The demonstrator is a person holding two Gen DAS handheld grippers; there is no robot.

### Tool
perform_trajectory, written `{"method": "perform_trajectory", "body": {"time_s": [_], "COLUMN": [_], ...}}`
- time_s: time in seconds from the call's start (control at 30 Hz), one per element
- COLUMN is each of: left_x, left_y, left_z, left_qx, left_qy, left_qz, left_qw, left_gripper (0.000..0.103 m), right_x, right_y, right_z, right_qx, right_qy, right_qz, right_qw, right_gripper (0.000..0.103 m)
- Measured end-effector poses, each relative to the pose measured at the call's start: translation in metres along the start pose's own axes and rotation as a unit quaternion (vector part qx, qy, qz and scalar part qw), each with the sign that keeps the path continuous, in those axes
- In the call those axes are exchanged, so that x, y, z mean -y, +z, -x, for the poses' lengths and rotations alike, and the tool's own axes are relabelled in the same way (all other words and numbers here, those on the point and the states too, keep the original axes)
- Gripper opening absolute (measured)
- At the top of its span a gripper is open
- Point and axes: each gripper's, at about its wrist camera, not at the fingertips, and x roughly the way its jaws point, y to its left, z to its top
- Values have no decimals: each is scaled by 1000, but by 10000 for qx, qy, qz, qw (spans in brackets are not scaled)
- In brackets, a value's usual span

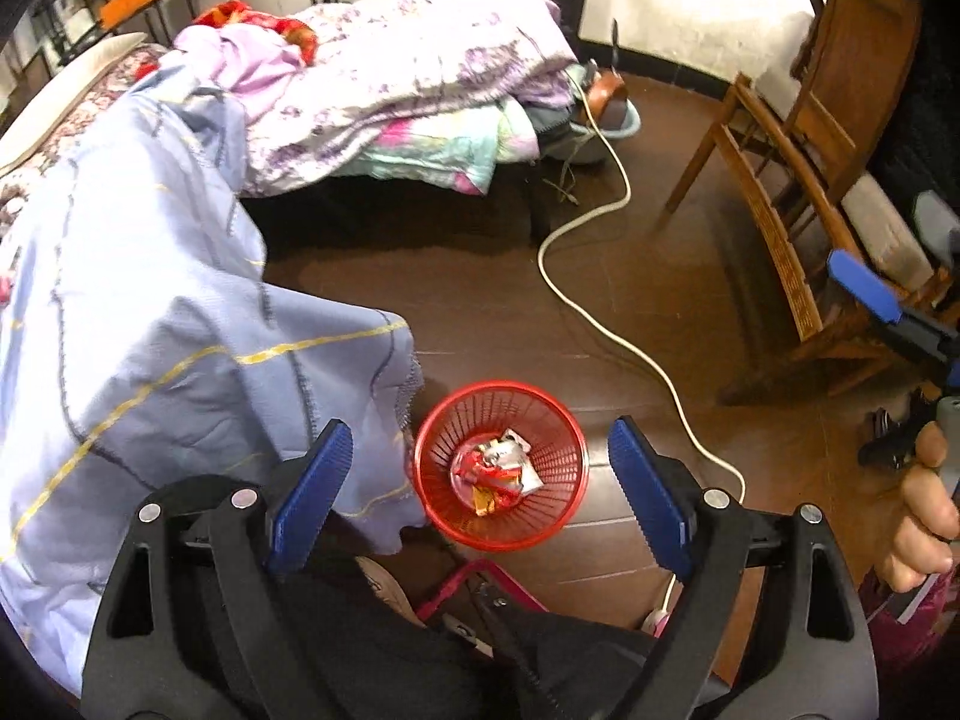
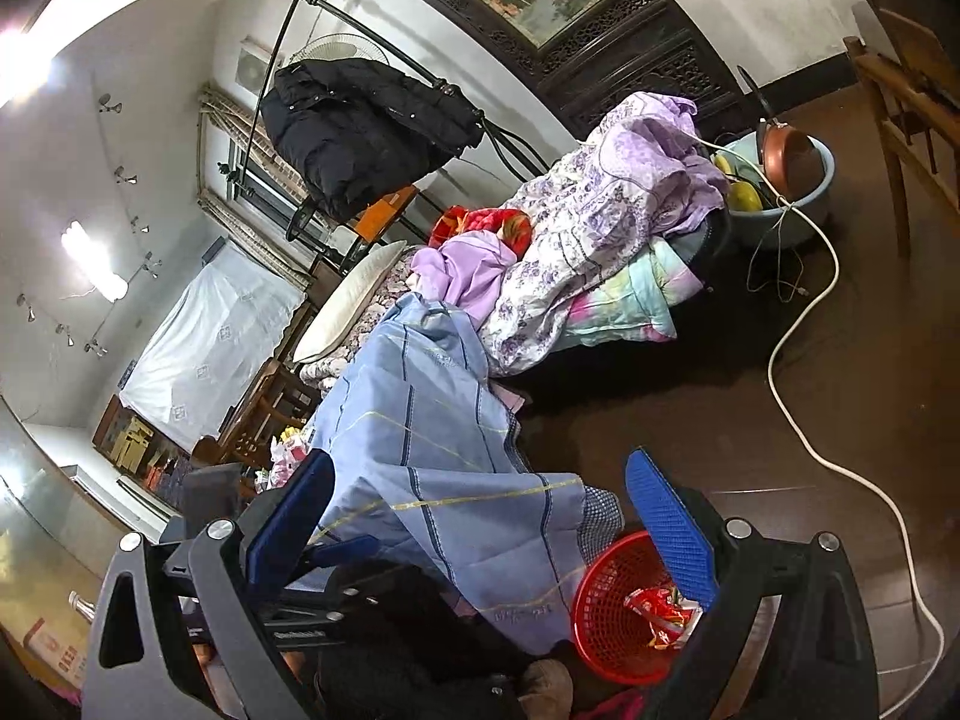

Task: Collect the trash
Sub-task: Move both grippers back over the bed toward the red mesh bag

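A red mesh waste basket (image 1: 501, 464) stands on the dark floor beside the bed and holds several crumpled wrappers (image 1: 498, 471). My left gripper (image 1: 480, 480) is open and empty, held above the basket, which shows between its blue pads. My right gripper (image 2: 480, 534) is open and empty too, higher up. The basket (image 2: 624, 612) with its wrappers (image 2: 657, 609) sits low in the right wrist view, partly behind the right finger. One blue finger of the right gripper (image 1: 864, 285) shows at the right edge of the left wrist view.
A bed with a blue blanket (image 1: 150, 324) and purple bedding (image 1: 408, 72) fills the left. A white cable (image 1: 606, 324) runs across the floor. A wooden chair (image 1: 798, 192) stands at the right. A basin with a pan (image 2: 786, 180) is by the bed's far end.
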Motion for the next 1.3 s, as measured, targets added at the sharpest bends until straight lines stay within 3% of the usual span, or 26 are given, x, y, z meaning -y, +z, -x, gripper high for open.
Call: {"method": "perform_trajectory", "body": {"time_s": [0.27,0.53,0.63,0.77,0.87,0.97,1.07,1.3], "left_x": [-44,-134,-183,-258,-311,-344,-363,-386], "left_y": [-12,-50,-71,-100,-116,-120,-115,-73], "left_z": [49,99,110,121,131,136,136,108], "left_qx": [554,1088,1210,1300,1444,1483,1481,1380], "left_qy": [331,815,941,1220,1213,1169,1196,1373], "left_qz": [512,1415,1913,2635,3198,3463,3507,3284], "left_qw": [9966,9806,9695,9480,9285,9189,9170,9242], "left_gripper": [88,91,91,91,91,92,92,92], "right_x": [-30,-87,-123,-175,-204,-229,-246,-263], "right_y": [-3,-17,-29,-51,-68,-86,-102,-120], "right_z": [-2,-38,-69,-115,-151,-183,-204,-251], "right_qx": [15,-468,-809,-1268,-1625,-1933,-1956,-1599], "right_qy": [-41,193,268,316,412,286,-48,-819], "right_qz": [441,936,1218,1545,1593,1838,2286,3030], "right_qw": [9990,9943,9889,9793,9729,9633,9537,9359], "right_gripper": [97,97,97,97,97,97,97,97]}}
